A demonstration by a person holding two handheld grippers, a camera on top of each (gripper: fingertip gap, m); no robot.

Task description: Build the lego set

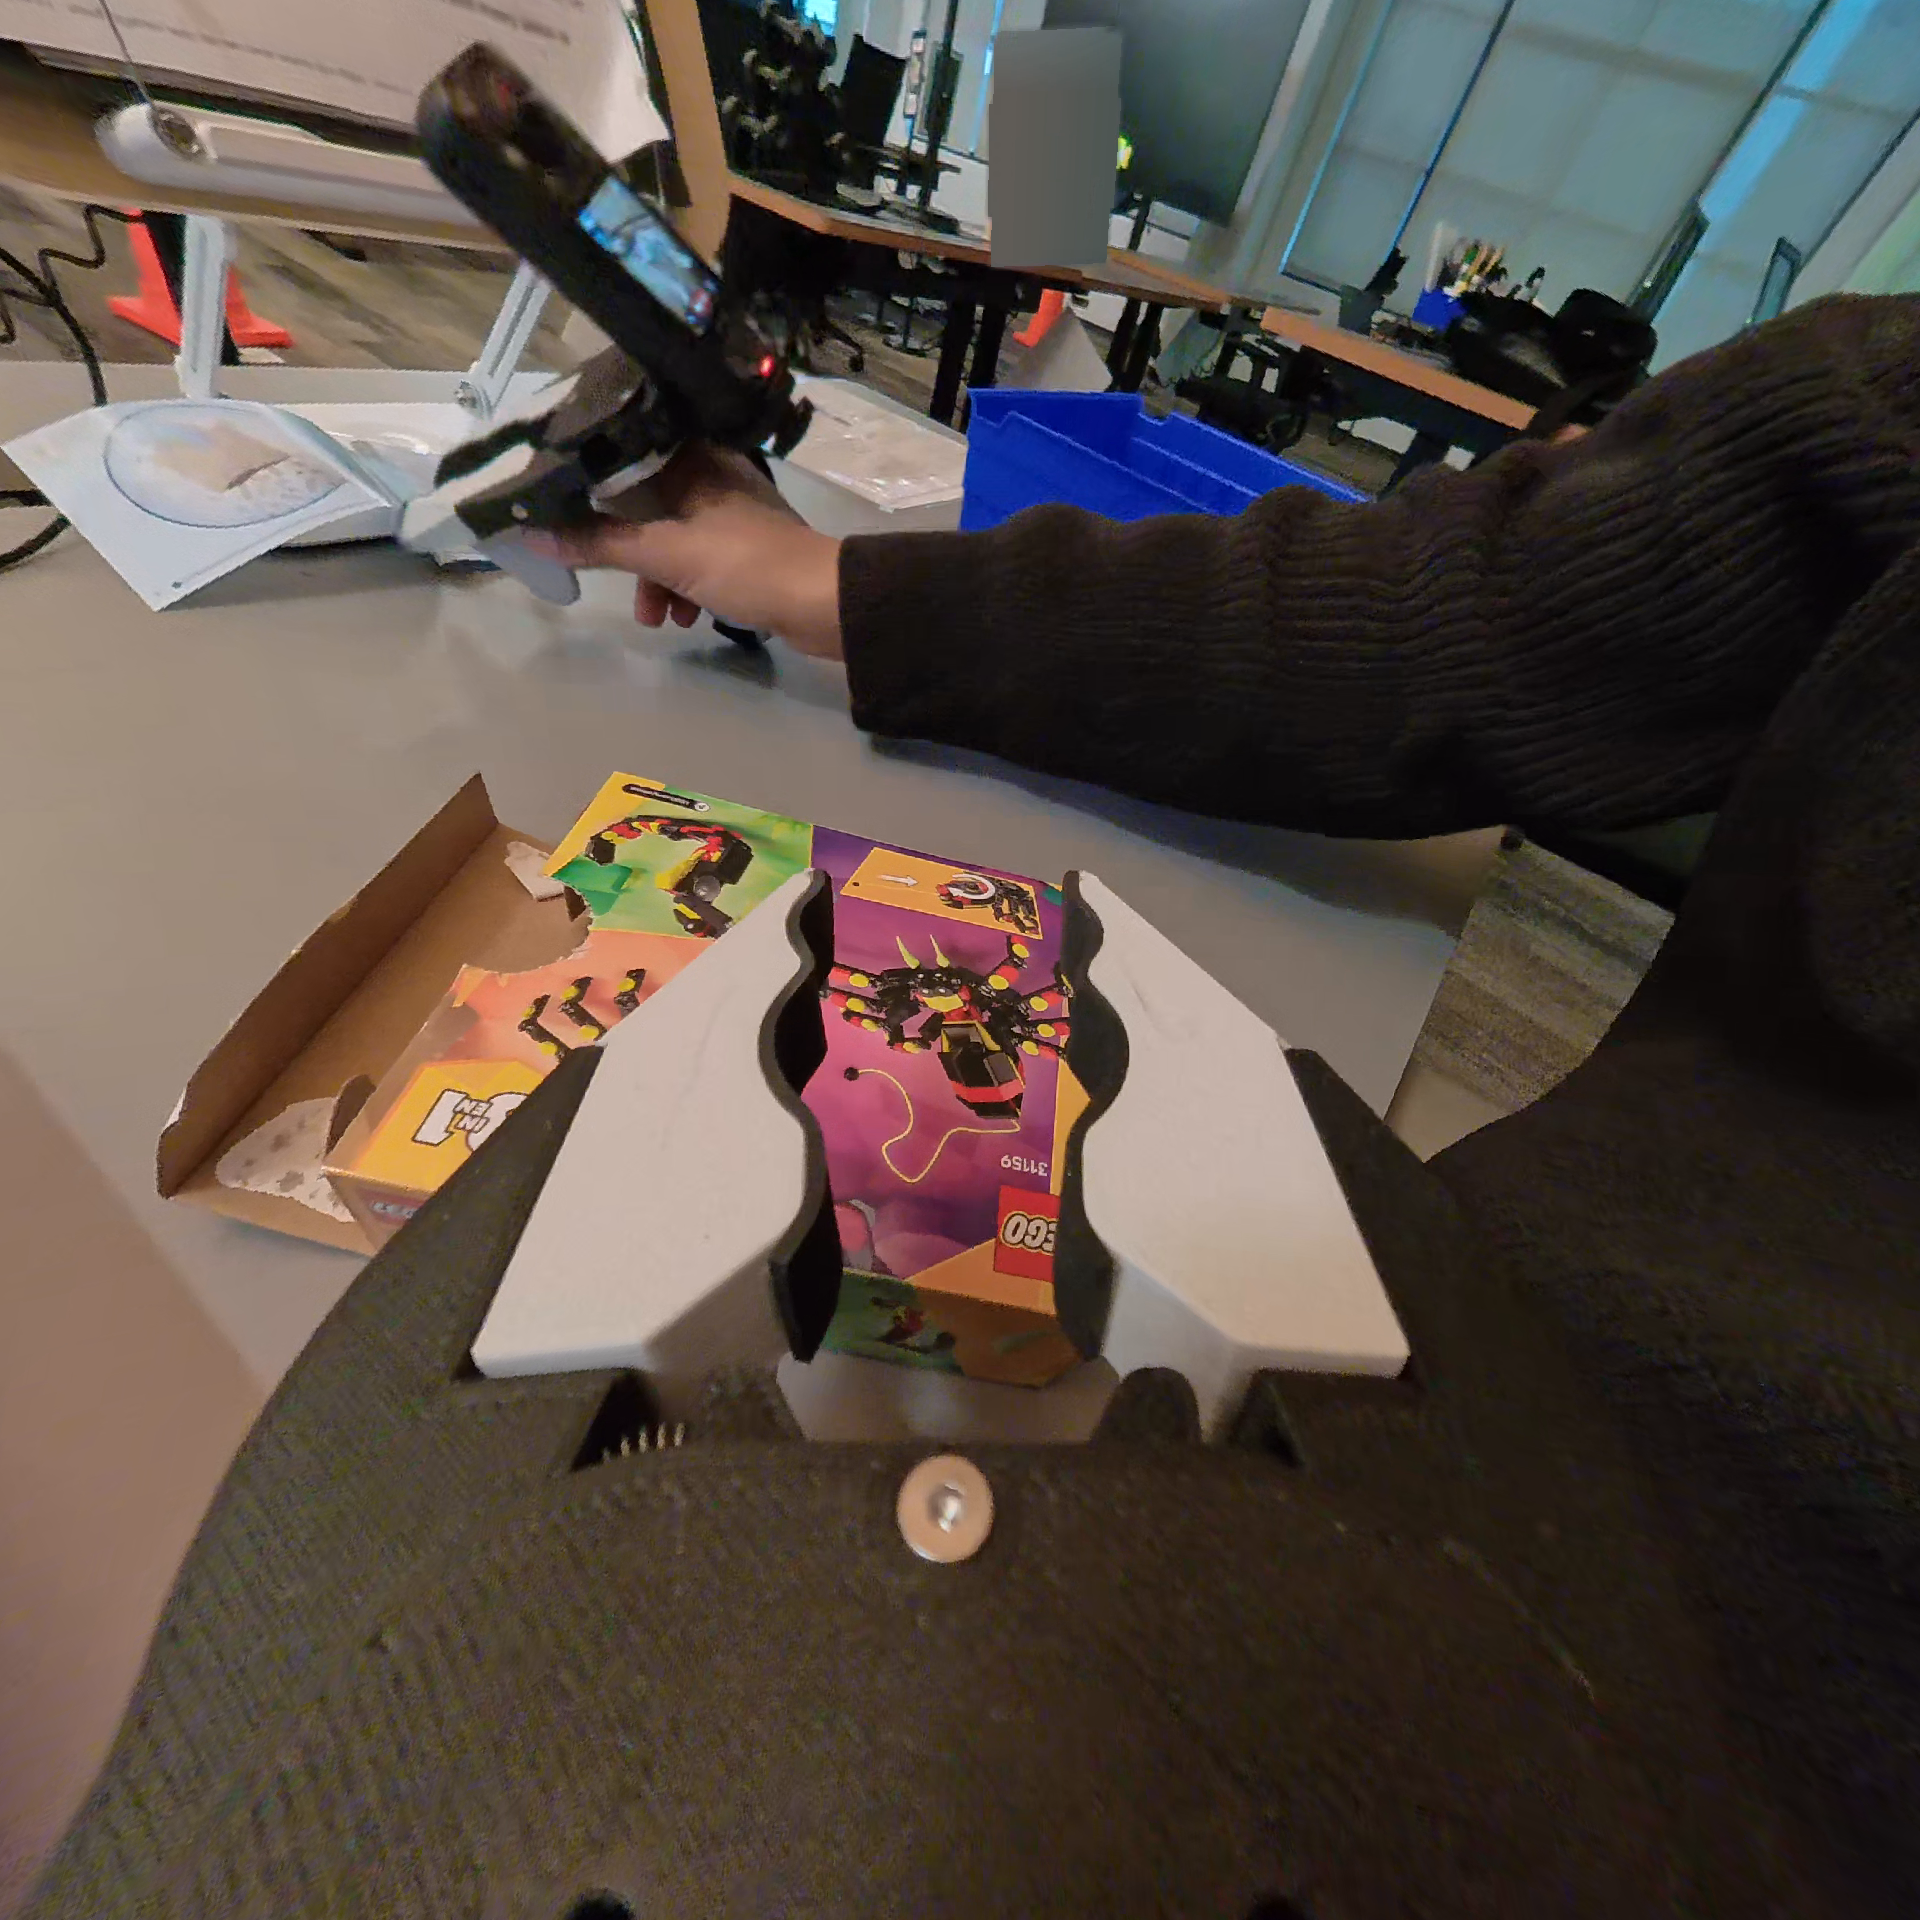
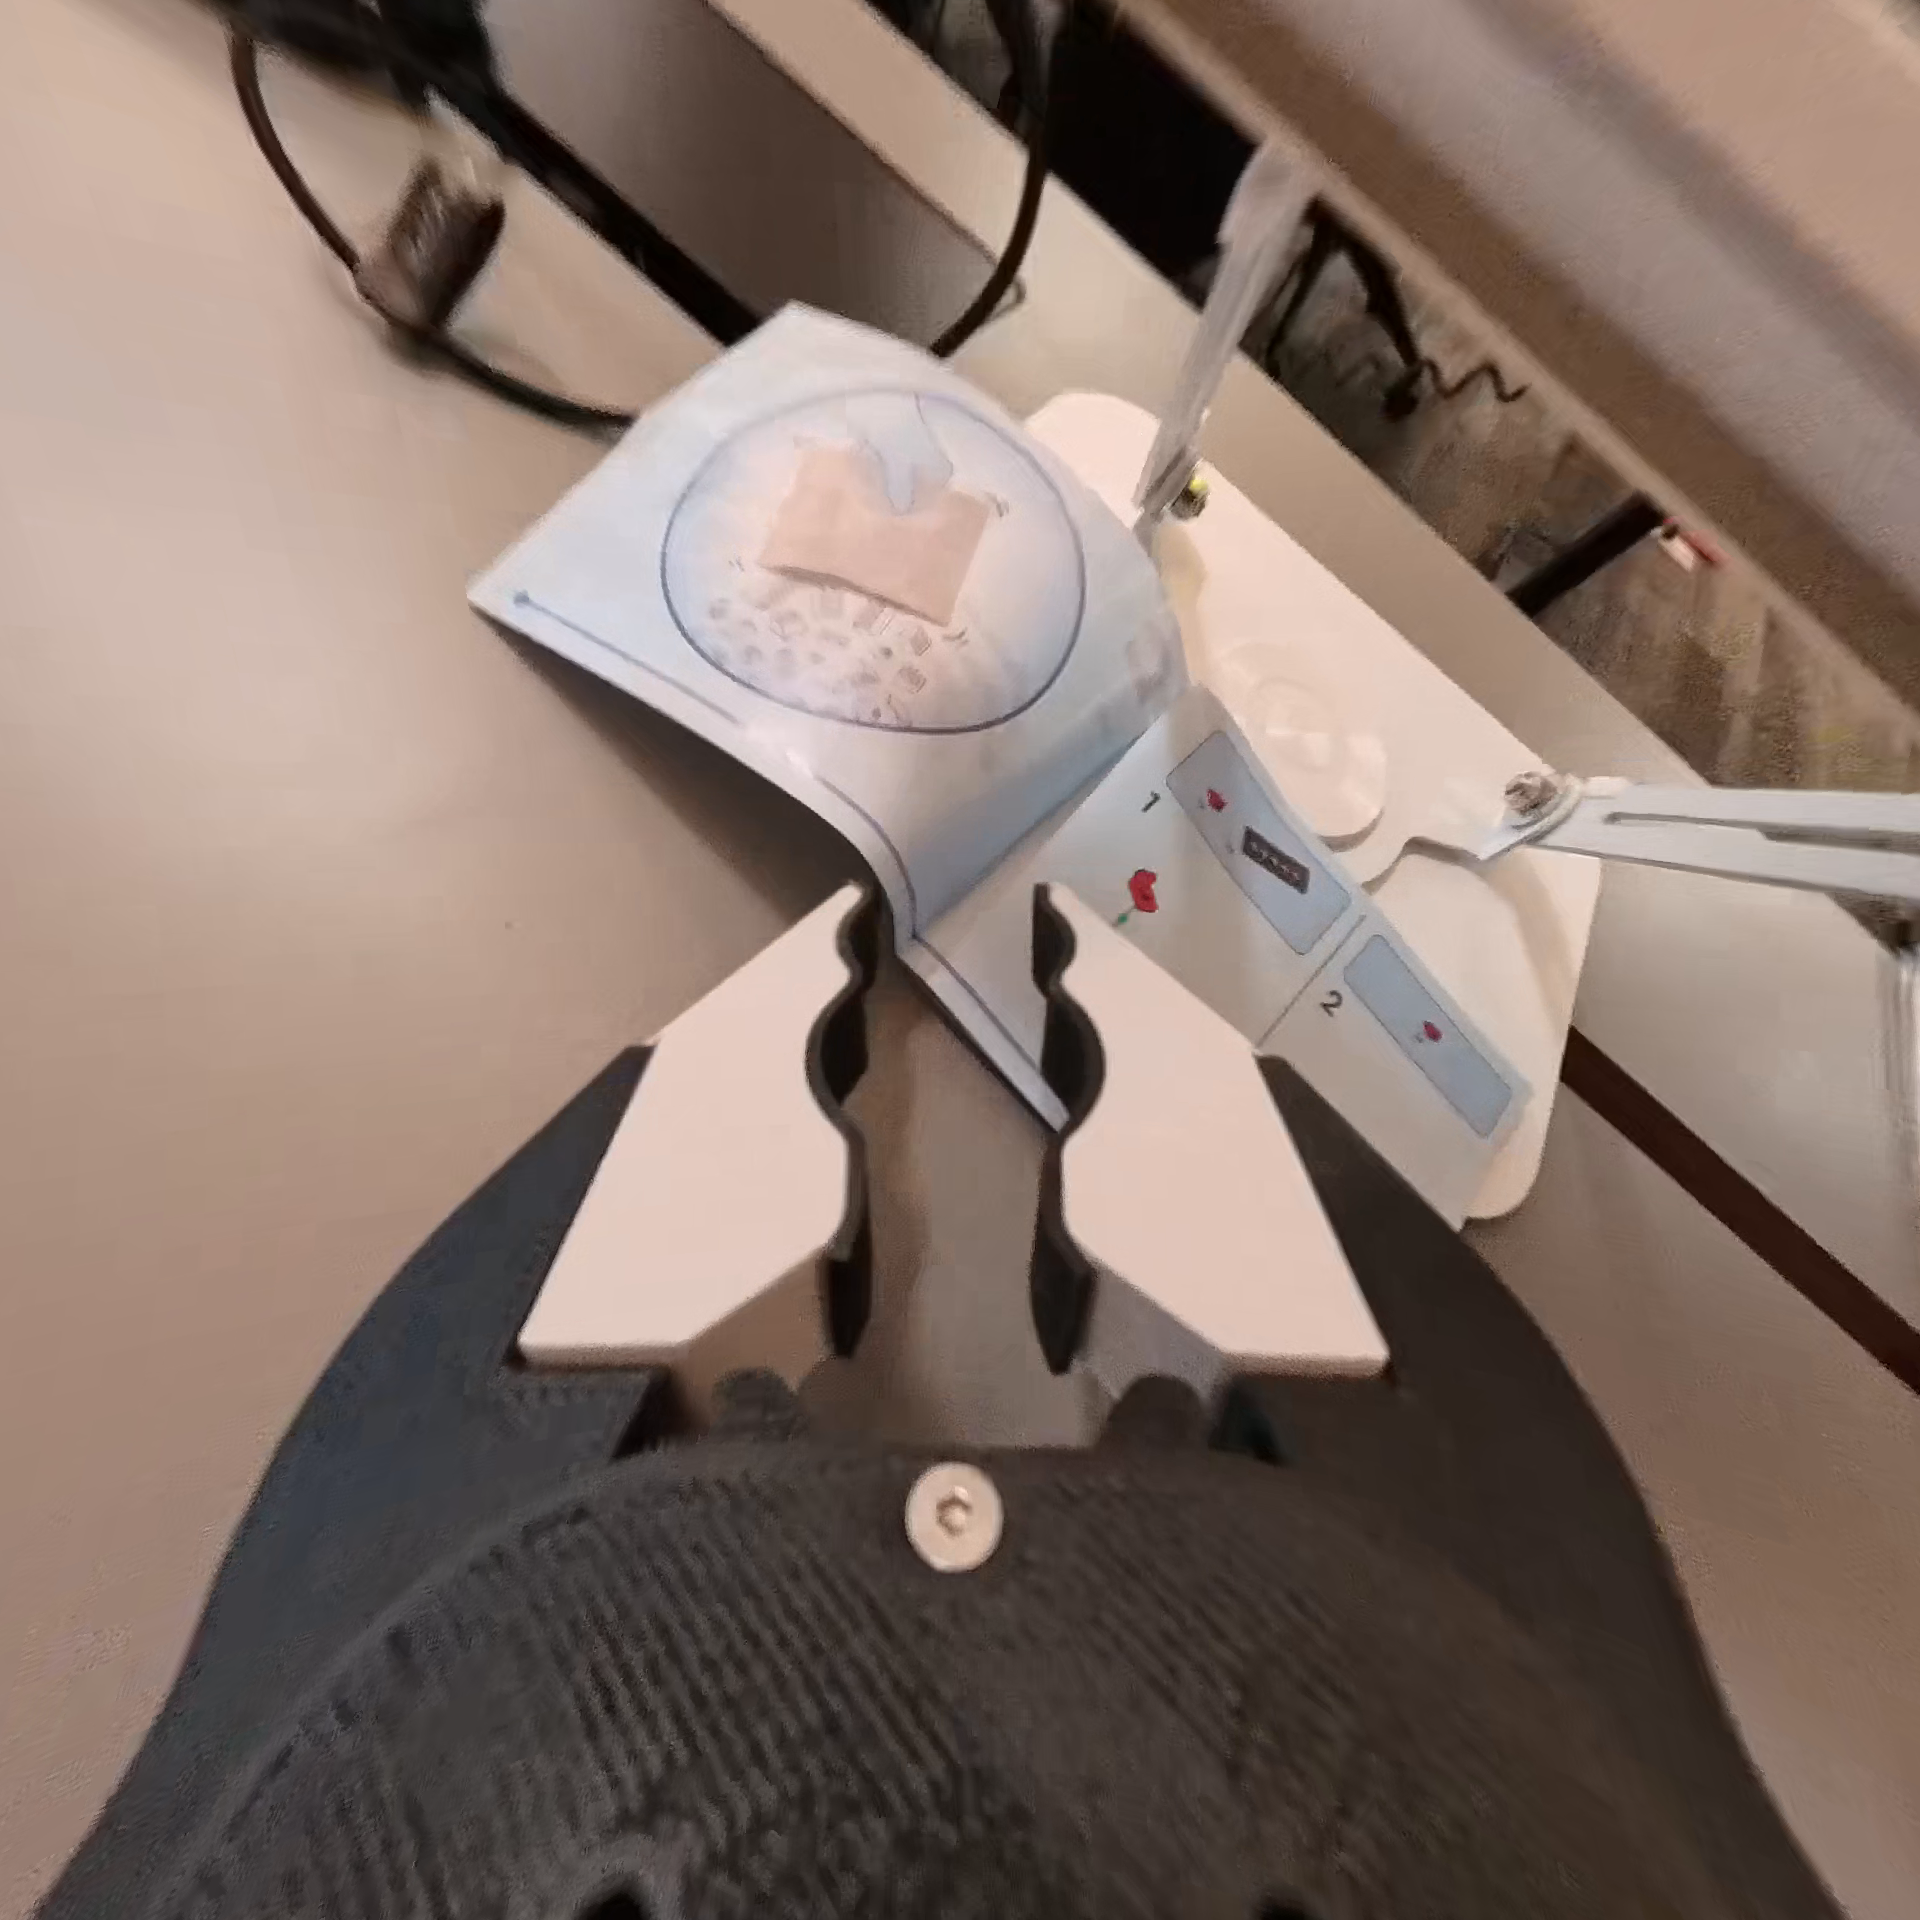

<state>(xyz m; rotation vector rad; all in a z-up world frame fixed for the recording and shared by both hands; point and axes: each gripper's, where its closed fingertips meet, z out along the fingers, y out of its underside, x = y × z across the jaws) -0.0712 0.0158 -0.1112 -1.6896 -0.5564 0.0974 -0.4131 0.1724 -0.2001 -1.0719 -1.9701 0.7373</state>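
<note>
The colourful lego box (image 1: 925,1049) lies flat on the grey table (image 1: 312,707), its left end torn open with a brown flap (image 1: 343,997). My left gripper (image 1: 945,894) hovers over the box, open and empty. The instruction booklet (image 2: 831,582) lies open against a white stand, one pale blue page curled up. My right gripper (image 2: 951,904) is open, and the lower edge of the curled page runs between its fingers, against the right finger (image 2: 1060,997). In the left wrist view the right gripper (image 1: 499,530) shows, held by a hand, at the booklet (image 1: 208,488).
A white lamp-like stand (image 2: 1403,831) with thin arms sits under the booklet at the table's far edge. Black cables (image 2: 416,260) lie beyond it. A blue bin (image 1: 1101,457) and a clear plastic bag (image 1: 883,447) sit at the back. A dark-sleeved arm (image 1: 1351,644) crosses the table. My hands' fingertips stand some 40 centimetres from each other.
</note>
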